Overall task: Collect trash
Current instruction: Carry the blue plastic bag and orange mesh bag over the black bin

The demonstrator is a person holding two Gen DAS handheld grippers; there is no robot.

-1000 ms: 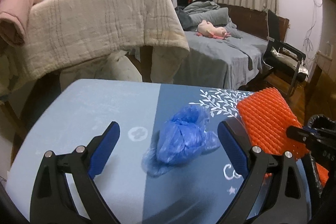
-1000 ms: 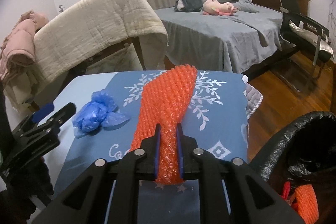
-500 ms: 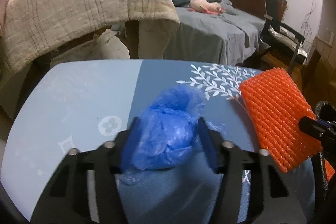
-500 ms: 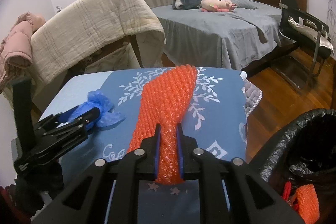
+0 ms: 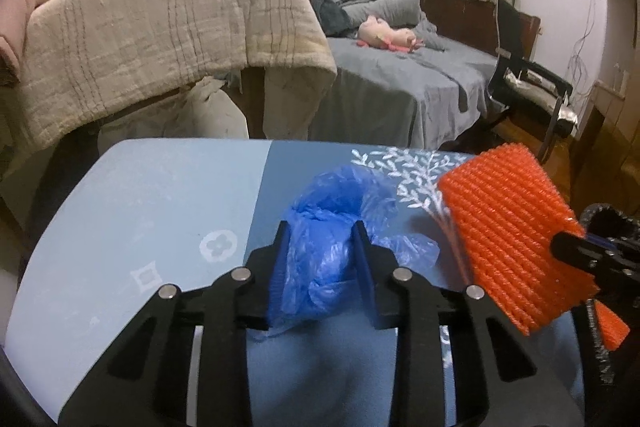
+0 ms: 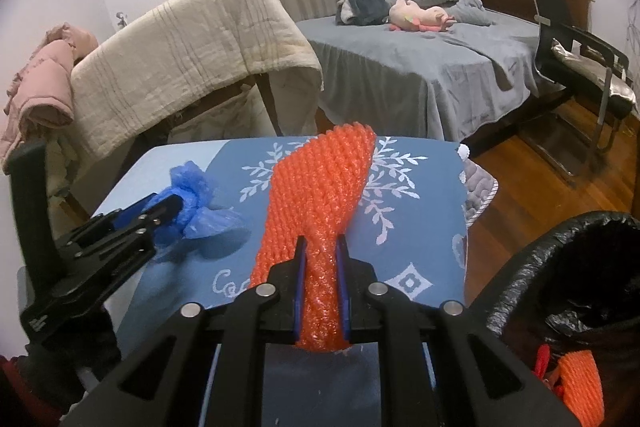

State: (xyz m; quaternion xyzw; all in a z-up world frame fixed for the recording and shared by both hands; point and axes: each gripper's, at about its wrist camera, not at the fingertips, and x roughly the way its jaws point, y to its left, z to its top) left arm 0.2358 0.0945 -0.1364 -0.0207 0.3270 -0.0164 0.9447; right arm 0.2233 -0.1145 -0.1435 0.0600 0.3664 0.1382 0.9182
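Note:
My left gripper (image 5: 320, 239) is shut on a crumpled blue plastic bag (image 5: 332, 227) and holds it just above the blue patterned table (image 5: 160, 211). In the right wrist view the left gripper (image 6: 172, 205) and the blue bag (image 6: 192, 187) show at the left. My right gripper (image 6: 322, 247) is shut on an orange foam net sleeve (image 6: 324, 187), lifted over the table. The sleeve also shows at the right in the left wrist view (image 5: 508, 223). A bin with a black liner (image 6: 560, 287) stands at the lower right, with another orange net (image 6: 580, 383) inside.
A beige blanket (image 5: 160, 39) hangs over a rack behind the table. A grey bed (image 6: 420, 47) with a pink plush toy (image 6: 420, 15) lies beyond. A black chair (image 6: 580, 59) stands on the wooden floor at the right.
My left gripper moved forward around the blue bag, closed on it and raised it slightly. My right gripper kept hold of the orange sleeve and barely moved.

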